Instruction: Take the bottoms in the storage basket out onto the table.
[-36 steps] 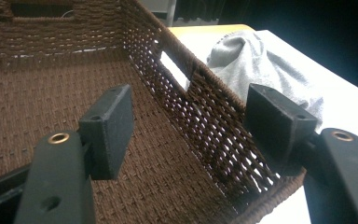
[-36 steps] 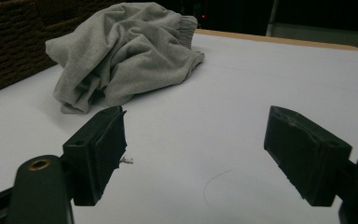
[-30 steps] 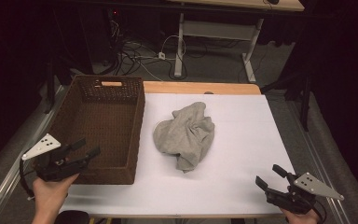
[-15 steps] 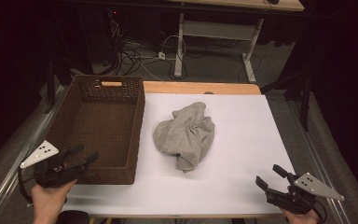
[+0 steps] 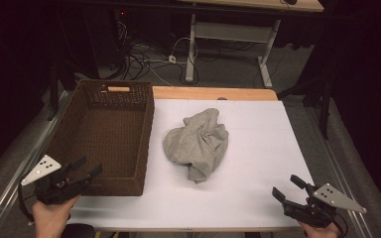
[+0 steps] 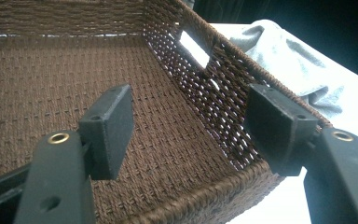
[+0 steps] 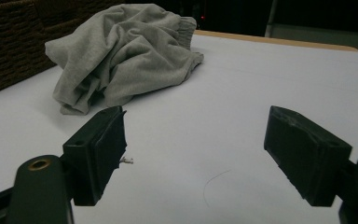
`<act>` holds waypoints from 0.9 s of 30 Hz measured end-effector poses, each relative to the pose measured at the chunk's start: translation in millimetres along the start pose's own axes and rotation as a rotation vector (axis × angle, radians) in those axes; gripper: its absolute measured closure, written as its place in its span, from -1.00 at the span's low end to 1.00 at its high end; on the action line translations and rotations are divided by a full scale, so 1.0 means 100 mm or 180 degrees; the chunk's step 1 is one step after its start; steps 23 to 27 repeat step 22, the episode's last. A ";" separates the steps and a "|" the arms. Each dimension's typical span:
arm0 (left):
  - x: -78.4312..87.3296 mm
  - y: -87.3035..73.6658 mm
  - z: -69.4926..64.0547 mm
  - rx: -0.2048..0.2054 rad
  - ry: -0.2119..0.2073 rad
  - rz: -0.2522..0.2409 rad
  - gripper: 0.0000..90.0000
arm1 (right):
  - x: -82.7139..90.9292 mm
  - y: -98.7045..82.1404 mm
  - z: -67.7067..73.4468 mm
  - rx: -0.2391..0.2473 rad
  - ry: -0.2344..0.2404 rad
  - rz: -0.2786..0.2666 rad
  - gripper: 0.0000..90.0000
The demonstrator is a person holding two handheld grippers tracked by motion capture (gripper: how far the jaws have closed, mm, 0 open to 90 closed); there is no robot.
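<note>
In the left gripper view, basket [image 6: 74,84] weave between wide left tool [image 6: 189,126]; right tool [image 7: 193,154] wide.

A white-topped table [image 5: 258,129] bears a brown basket [image 5: 104,136] and crumpled grey cloth [image 5: 198,144].

1. A white table [image 5: 258,134] runs away from me, with a strip of bare wood along its far edge.
2. A brown wicker basket [image 5: 69,134] sits on the table's left part, with nothing inside and a handle slot in its far wall.
3. A crumpled grey cloth [image 5: 197,144] lies near the middle of the table, just right of the basket and apart from it.
4. The left gripper [image 5: 88,171] is held at the basket's near left corner, jaws apart, nothing between them.
5. The right gripper [image 5: 287,187] hovers over the table's near right corner, jaws apart and empty, well away from the cloth.
6. Beyond the table, cables [image 5: 144,54] trail across the floor by a desk frame [image 5: 228,34].
</note>
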State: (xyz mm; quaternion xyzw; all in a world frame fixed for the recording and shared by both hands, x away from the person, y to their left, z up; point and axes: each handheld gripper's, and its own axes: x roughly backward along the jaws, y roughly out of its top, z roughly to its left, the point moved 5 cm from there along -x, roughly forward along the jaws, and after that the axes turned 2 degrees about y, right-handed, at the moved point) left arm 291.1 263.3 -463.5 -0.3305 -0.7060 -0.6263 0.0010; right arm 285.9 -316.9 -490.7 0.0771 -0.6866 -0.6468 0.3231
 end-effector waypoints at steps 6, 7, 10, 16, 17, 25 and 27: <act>0.00 -0.05 0.00 -0.0008 0.0026 -0.0020 -0.29 | 0.00 0.00 0.00 0.0000 0.0001 -0.0001 -0.52; 0.00 -0.06 0.00 0.0000 0.0028 -0.0023 -0.29 | 0.00 0.00 0.00 -0.0003 0.0002 0.0001 -0.52; 0.00 -0.08 0.01 0.0010 0.0025 -0.0027 -0.29 | 0.00 0.00 0.00 0.0003 0.0007 -0.0003 -0.52; 0.00 -0.09 0.01 0.0063 -0.0004 -0.0063 -0.29 | 0.00 0.00 0.00 0.0001 0.0006 -0.0003 -0.52; 0.00 -0.09 0.01 0.0061 -0.0004 -0.0061 -0.29 | 0.00 0.00 0.00 -0.0004 0.0008 0.0001 -0.52; -0.01 -0.10 0.01 0.0059 -0.0013 -0.0053 -0.29 | 0.00 0.00 0.00 -0.0003 0.0007 -0.0005 -0.52; -0.01 -0.10 0.01 0.0059 -0.0013 -0.0053 -0.29 | 0.00 0.00 0.00 -0.0003 0.0007 -0.0005 -0.52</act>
